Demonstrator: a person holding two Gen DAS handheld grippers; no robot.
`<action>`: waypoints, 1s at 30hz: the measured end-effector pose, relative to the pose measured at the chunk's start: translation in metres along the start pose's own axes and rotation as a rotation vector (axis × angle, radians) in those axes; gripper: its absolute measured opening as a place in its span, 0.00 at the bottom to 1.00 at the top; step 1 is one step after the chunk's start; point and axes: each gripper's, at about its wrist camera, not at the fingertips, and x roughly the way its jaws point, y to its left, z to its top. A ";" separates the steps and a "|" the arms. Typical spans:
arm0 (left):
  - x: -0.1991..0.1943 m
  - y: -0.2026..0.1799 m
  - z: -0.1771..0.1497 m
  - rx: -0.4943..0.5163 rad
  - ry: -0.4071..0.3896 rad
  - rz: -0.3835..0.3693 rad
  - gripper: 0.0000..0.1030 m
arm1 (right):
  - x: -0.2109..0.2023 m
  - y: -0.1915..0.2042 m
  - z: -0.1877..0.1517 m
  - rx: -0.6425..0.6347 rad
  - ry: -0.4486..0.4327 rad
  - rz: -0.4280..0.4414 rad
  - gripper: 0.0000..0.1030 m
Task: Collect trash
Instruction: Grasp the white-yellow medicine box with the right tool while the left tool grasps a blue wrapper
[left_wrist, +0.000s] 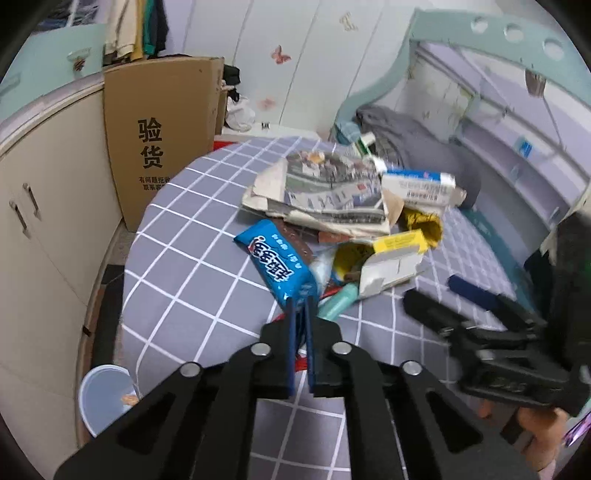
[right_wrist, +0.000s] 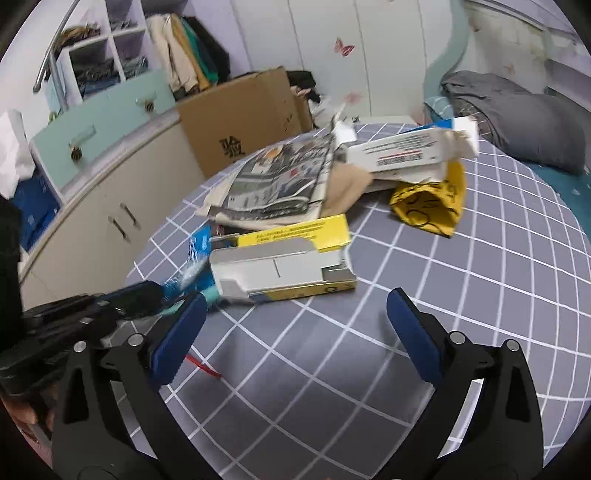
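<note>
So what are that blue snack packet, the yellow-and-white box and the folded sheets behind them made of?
Blue snack packet: seemingly thin glossy plastic film; it shines and crinkles.
Yellow-and-white box: matte printed cardboard, with torn flaps and a grey-white inside.
Folded sheets: likely newsprint; dull, printed, with yellowed, ragged edges.

left gripper (left_wrist: 301, 314) pinched closed, right gripper (right_wrist: 295, 317) spread wide

Round table (left_wrist: 192, 280), grey cloth with white grid. On it, heaped at centre: folded newspaper (left_wrist: 332, 192), blue snack wrapper (left_wrist: 277, 262), torn yellow-and-white carton (right_wrist: 288, 262), white-and-blue box (left_wrist: 417, 184), yellow crumpled bag (right_wrist: 432, 206).
</note>
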 end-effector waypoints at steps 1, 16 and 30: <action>-0.003 0.003 0.000 -0.012 -0.012 -0.003 0.03 | 0.002 0.002 0.001 -0.006 0.001 0.000 0.93; -0.009 0.022 -0.005 -0.087 -0.058 -0.020 0.03 | 0.040 0.020 0.021 -0.079 0.067 -0.105 0.93; -0.022 0.018 -0.006 -0.098 -0.090 -0.064 0.03 | -0.011 0.039 0.015 -0.261 -0.120 -0.337 0.90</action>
